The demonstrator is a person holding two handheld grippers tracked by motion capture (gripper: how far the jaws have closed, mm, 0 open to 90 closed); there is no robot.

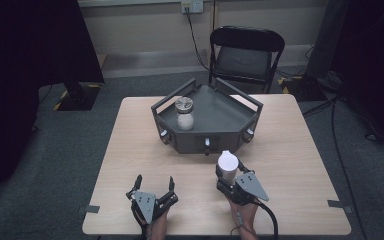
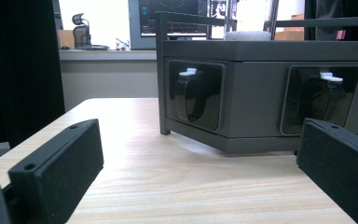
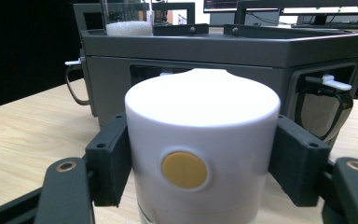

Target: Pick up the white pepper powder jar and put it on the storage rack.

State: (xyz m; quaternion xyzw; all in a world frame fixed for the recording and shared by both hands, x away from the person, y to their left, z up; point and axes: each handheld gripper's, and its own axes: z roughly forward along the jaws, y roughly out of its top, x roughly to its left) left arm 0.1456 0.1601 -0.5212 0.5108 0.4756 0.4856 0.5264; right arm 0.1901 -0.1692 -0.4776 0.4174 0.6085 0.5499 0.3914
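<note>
Right gripper (image 1: 228, 175) is clamped on a white jar (image 1: 227, 164), one jaw on each side wall; the jar stands upright on the table (image 1: 300, 150) just in front of the grey tray (image 1: 220, 117). In the right gripper view the jar (image 3: 202, 140) sits squarely between the pads and bears a round yellow sticker (image 3: 184, 170) with no readable text. Left gripper (image 1: 154, 186) rests on the table with jaws spread wide, nothing between them, well apart from the jar. A second jar (image 1: 185, 113) with a metal lid stands inside the tray. No legible brand or writing anywhere.
</note>
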